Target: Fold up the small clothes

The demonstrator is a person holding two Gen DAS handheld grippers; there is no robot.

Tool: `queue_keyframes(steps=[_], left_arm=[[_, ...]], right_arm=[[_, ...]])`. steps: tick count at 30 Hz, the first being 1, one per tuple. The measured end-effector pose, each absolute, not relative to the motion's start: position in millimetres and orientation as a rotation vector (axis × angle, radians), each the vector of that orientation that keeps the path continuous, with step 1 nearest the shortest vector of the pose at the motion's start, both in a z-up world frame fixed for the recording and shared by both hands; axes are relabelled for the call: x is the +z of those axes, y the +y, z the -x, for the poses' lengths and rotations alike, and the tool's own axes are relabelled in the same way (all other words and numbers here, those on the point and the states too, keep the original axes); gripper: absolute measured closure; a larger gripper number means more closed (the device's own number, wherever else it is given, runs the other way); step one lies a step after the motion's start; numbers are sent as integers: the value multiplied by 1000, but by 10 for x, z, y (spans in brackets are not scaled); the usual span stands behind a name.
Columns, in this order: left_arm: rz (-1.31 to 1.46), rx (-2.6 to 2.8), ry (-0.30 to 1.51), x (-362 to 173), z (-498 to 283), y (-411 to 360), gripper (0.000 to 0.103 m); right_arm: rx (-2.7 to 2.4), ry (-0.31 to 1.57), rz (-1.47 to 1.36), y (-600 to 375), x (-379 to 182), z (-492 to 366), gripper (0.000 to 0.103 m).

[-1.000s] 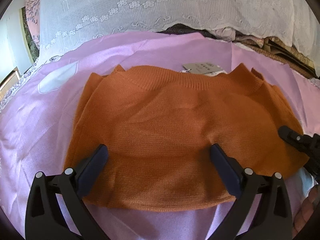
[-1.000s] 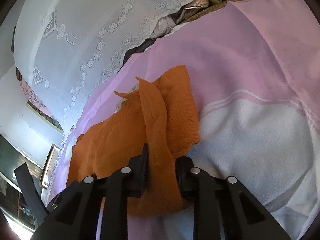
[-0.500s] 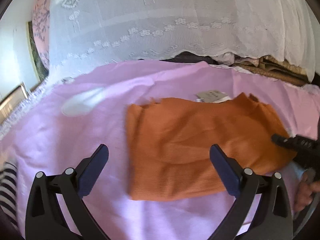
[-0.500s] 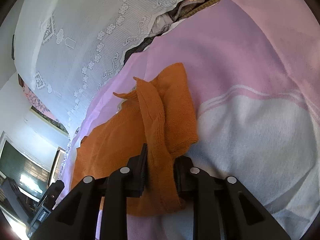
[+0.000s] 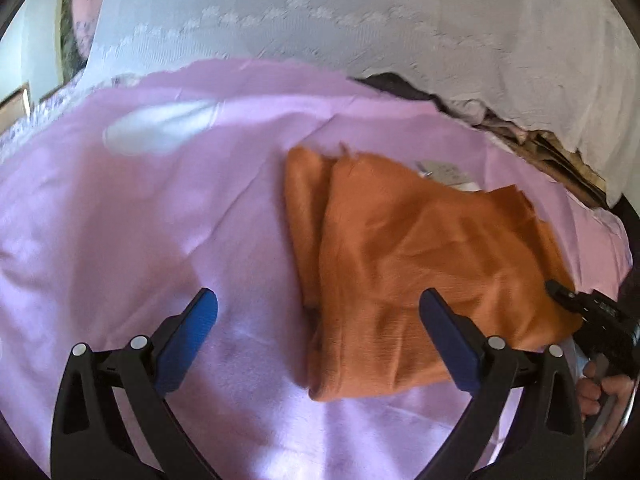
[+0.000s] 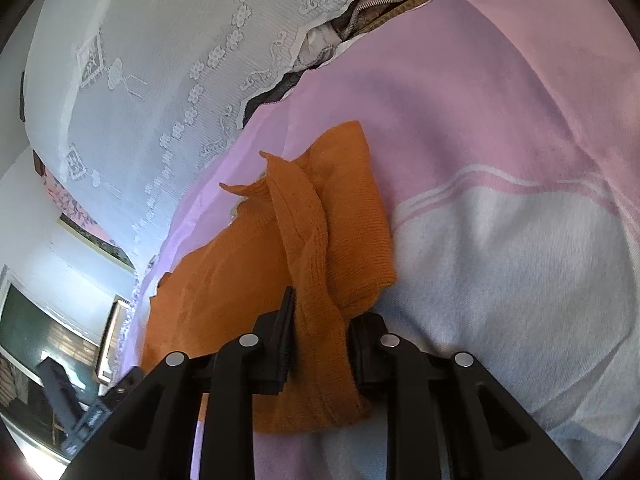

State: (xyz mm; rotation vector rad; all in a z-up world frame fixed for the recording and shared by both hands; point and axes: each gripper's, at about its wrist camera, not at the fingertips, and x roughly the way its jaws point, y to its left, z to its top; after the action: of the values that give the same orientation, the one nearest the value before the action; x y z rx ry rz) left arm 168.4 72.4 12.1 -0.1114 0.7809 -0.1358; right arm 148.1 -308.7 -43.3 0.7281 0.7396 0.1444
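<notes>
An orange knitted top [image 5: 408, 264] lies on a pink blanket [image 5: 160, 220], its left side folded over and a grey paper tag [image 5: 440, 170] at its collar. My left gripper [image 5: 320, 320] hangs open above the blanket by the top's left fold, nothing between its blue pads [image 5: 192, 328]. In the right wrist view my right gripper [image 6: 320, 320] is shut on a bunched fold at the right edge of the orange top [image 6: 304, 248]. That gripper also shows at the right edge of the left wrist view as the right gripper [image 5: 588, 312], with a person's hand [image 5: 600, 388] behind it.
White lace fabric [image 5: 340, 20] drapes over a pile along the far side of the blanket. Darker folded cloths [image 5: 532, 140] show under its hem at the right. A white patch of the blanket [image 6: 500, 280] lies right of the top. A framed picture [image 6: 112, 324] stands far left.
The left gripper has drawn back to the left, off the top, so the top now sits right of centre with its left side folded over. The right gripper keeps its hold without moving.
</notes>
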Motion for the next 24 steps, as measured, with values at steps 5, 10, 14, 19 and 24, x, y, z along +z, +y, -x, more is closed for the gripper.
queue_keyframes(steps=[5, 10, 14, 19, 24], left_arm=[[42, -141, 746, 198, -1544, 957, 4], [190, -110, 828, 82, -1682, 1405, 4], [246, -112, 889, -45, -1786, 1451, 4], [173, -100, 882, -57, -1768, 1344, 4], [142, -89, 895, -81, -1773, 1319, 4]], right_arm=[[129, 751, -706, -3052, -413, -1494, 80], [88, 692, -717, -3027, -363, -1389, 83], [86, 634, -689, -2979, -261, -1284, 86], [71, 624, -652, -2909, -188, -1268, 88], [55, 643, -683, -2908, -210, -1322, 88]])
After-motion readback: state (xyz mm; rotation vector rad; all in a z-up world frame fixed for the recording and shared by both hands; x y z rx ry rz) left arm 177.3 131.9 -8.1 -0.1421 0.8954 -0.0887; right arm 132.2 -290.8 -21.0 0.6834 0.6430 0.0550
